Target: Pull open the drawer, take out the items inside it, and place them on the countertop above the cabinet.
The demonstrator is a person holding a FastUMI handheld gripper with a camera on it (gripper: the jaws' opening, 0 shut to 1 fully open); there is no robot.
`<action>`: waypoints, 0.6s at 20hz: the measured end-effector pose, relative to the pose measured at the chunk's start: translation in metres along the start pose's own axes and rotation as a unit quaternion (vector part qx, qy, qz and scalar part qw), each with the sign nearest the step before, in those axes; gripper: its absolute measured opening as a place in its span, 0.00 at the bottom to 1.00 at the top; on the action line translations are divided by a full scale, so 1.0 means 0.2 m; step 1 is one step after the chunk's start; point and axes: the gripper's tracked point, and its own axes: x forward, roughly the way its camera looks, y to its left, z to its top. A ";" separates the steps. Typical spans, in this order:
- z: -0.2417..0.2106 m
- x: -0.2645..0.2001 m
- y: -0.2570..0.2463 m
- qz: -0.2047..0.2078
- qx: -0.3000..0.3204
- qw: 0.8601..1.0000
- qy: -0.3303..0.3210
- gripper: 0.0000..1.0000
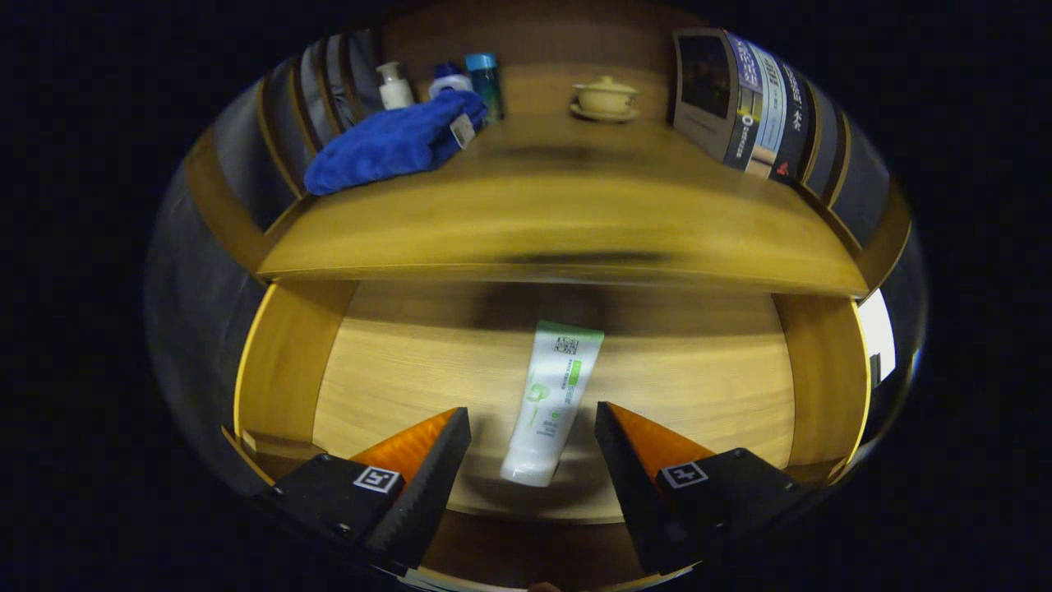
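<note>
Spread wide apart, the gripper (532,448) is hovering over the pulled-out drawer (394,370), its two fingers gripping nothing. Between those fingers, touching neither, a white tube (549,403) with green print is lying flat on the drawer's pale wooden floor. Its cap end is pointing back toward the gripper and its flat crimped end is reaching away, toward the shadow under the countertop (559,222). The tube is resting roughly midway between the drawer's two side walls, and the wood around it is lying bare.

Above the tube, the countertop is jutting out over the back of the drawer, its front edge casting a dark band across the drawer's far end. Up there, well off to the left of the tube, a blue cloth (394,141) is slumping in a heap. Just behind the cloth three bottles are standing upright against the wooden back panel: a small white pump bottle (394,86), a white bottle with a dark blue cap (449,80) half hidden by the cloth, and a teal bottle with a blue lid (485,80). Almost straight beyond the tube, at the back of the countertop, a pale lidded cup (606,97) is sitting on its saucer. Farther right of the tube, a printed box (740,103) is standing on end.
</note>
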 end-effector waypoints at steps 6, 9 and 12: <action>-0.12 0.13 0.02 -0.001 0.000 0.998 0.066 0.95; -0.07 0.11 -0.01 -0.020 -0.004 0.998 0.062 0.73; 0.03 0.04 0.01 -0.005 0.010 0.999 0.052 0.49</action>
